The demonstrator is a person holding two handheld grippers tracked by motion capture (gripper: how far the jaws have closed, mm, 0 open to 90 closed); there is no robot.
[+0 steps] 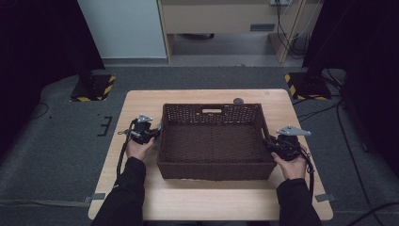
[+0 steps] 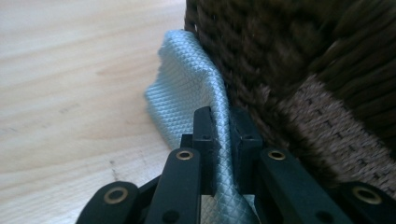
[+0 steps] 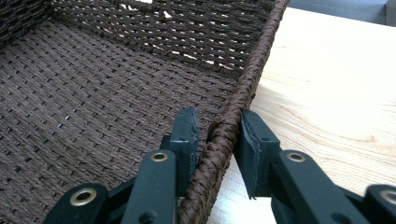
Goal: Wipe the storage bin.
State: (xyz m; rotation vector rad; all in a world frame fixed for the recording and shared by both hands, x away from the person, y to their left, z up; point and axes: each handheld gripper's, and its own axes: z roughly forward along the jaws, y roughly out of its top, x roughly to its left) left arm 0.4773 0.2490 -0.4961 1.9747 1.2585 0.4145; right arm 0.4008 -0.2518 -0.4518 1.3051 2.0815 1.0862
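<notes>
- Woven basket point(image 1: 211, 141): dark brown, rectangular, open-topped, with a slot handle in its far wall. It stood near the middle of the light wooden table point(image 1: 141, 108), its long sides running left to right in the high view. Its floor was bare weave.
- Left gripper point(image 2: 223, 135): held in the person's left hand point(image 1: 137, 149) at the basket's left wall. Its two black jaws were closed together on a fold of pale grey-green cloth point(image 2: 187, 88). In the left gripper view the cloth had a fine diamond texture, rose between the jaws and lay against the outside of the basket's wall, with its lower part spreading onto the tabletop just beside the basket.
- Right gripper point(image 3: 218, 135): held in the person's right hand point(image 1: 291, 165) at the basket's right wall. In the right gripper view its jaws straddled the braided rim point(image 3: 243, 93), one inside the basket and one outside. The inner pad sat close against the rim; a narrow gap showed beside the outer pad, so whether the rim was truly clamped I could not tell.
- Sleeves: dark, entering from the bottom edge of the high view, one on each side of the basket.
- Small dark round object point(image 1: 238, 100): on the table just behind the basket's far wall; too small to identify.
- Surroundings: grey carpeted floor point(image 1: 56, 155) around the table, and two stand bases with yellow-and-black striped edging beyond the far corners.
</notes>
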